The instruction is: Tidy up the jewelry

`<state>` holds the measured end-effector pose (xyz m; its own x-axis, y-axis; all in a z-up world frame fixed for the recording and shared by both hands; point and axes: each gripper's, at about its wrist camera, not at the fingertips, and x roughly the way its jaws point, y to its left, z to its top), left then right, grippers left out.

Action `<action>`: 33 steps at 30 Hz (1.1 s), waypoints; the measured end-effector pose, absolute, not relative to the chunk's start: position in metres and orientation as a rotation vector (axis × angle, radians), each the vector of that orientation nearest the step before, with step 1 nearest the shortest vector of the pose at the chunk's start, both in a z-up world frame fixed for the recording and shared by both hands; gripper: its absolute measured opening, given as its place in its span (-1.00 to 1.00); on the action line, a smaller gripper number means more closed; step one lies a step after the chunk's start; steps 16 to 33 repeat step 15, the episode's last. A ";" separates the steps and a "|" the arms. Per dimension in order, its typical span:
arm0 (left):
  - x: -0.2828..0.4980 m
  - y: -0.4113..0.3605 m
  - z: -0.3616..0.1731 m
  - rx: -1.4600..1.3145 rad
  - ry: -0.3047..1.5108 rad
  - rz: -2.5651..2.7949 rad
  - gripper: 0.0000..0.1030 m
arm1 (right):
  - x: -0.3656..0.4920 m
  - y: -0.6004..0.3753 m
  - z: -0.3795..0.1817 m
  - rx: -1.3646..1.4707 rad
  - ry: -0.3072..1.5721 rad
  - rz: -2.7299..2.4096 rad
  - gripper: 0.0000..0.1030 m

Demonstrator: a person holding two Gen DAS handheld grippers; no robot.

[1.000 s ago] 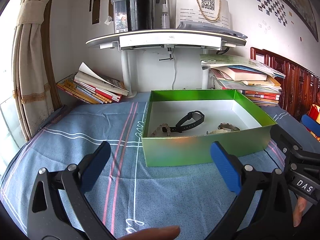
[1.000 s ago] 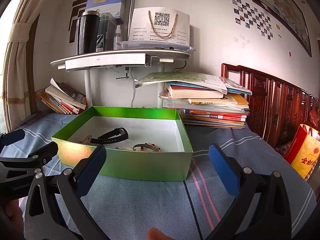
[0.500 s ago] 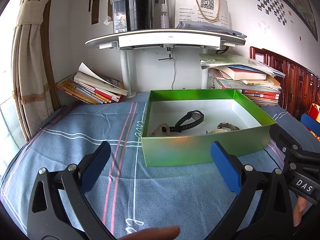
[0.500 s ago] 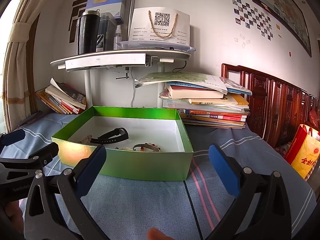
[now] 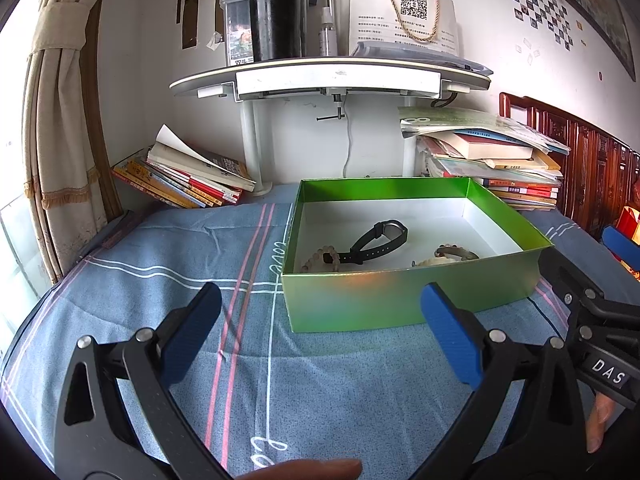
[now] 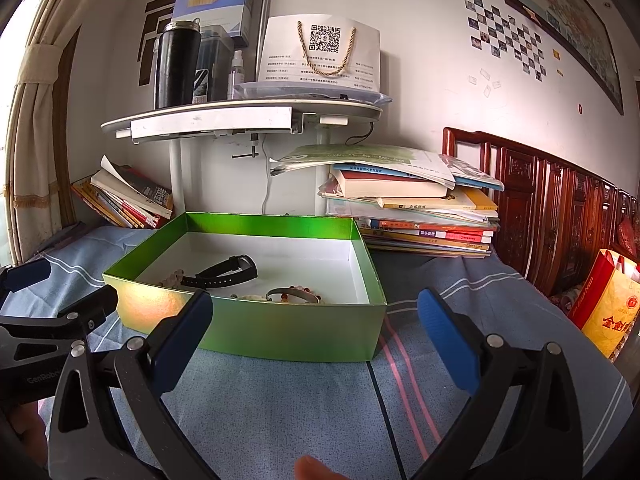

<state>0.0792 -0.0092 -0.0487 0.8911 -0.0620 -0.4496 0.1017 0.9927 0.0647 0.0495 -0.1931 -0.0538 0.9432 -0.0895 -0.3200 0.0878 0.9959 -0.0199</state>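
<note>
A green box (image 5: pixel 400 300) (image 6: pixel 280 332) with a white inside stands on the blue cloth. In it lie a black wristwatch (image 5: pixel 376 240) (image 6: pixel 228 270), a pale bead bracelet (image 5: pixel 320 258) (image 6: pixel 172 278) by the watch strap, and a metal bangle with reddish beads (image 5: pixel 456 252) (image 6: pixel 294 294). My left gripper (image 5: pixel 320 320) hovers open in front of the box's near wall, nothing between its blue pads. My right gripper (image 6: pixel 314 324) also stands open, just short of the box's near right corner, and holds nothing.
Book stacks lie behind the box at the left (image 5: pixel 184 180) and right (image 6: pixel 416 208). A white shelf (image 5: pixel 328 76) on posts carries a black flask (image 5: pixel 276 16) and a paper bag. A carved wooden headboard (image 6: pixel 560 208) and a red-yellow bag (image 6: pixel 612 312) are at the right.
</note>
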 end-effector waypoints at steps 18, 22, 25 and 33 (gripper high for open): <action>0.083 -0.009 -0.052 0.091 0.481 -0.083 0.92 | 0.050 -0.195 -0.054 -0.001 0.333 -0.091 0.94; 0.083 -0.009 -0.052 0.091 0.481 -0.083 0.92 | 0.050 -0.195 -0.054 -0.001 0.333 -0.091 0.94; 0.083 -0.009 -0.052 0.091 0.481 -0.083 0.92 | 0.050 -0.195 -0.054 -0.001 0.333 -0.091 0.94; 0.083 -0.009 -0.052 0.091 0.481 -0.083 0.92 | 0.050 -0.195 -0.054 -0.001 0.333 -0.091 0.94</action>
